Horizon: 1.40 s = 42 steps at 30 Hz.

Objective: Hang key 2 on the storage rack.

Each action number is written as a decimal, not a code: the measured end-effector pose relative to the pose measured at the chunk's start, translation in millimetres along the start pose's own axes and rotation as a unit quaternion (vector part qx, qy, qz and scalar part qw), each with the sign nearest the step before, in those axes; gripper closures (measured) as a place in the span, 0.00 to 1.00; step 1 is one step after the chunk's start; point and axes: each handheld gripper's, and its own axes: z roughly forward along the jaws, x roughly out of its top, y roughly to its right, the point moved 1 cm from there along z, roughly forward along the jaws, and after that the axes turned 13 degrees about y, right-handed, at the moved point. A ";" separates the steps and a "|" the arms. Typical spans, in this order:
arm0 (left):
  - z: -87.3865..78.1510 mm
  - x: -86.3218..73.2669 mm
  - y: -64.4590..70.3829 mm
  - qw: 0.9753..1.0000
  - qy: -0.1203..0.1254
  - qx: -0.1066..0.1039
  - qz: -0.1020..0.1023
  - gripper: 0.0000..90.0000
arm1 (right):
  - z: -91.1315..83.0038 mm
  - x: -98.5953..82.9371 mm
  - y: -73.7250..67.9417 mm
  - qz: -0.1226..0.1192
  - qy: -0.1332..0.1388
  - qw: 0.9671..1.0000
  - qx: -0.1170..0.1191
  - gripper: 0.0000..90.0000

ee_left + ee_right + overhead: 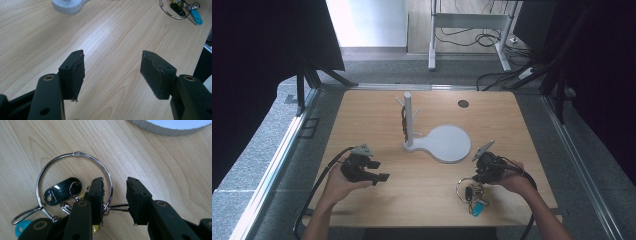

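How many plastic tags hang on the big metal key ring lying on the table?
3 visible: a black tag inside the key ring, a teal one at its lower edge, a yellow one behind the right gripper; others may be hidden.

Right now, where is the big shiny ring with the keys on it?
The big silver metal key ring lies on the light wooden table near the front edge, at the right in the high view, straddled by the right tongs, below the white round stand base.

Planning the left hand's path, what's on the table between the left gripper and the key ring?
Bare wood: in the left gripper view, only tabletop separates left gripper from key ring.
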 end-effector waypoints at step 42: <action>-1.4 -1.6 -1.2 1.000 0.010 -0.015 -0.010 0.41 | 30.9 19.0 1.9 -0.042 -0.088 0.995 0.038 0.81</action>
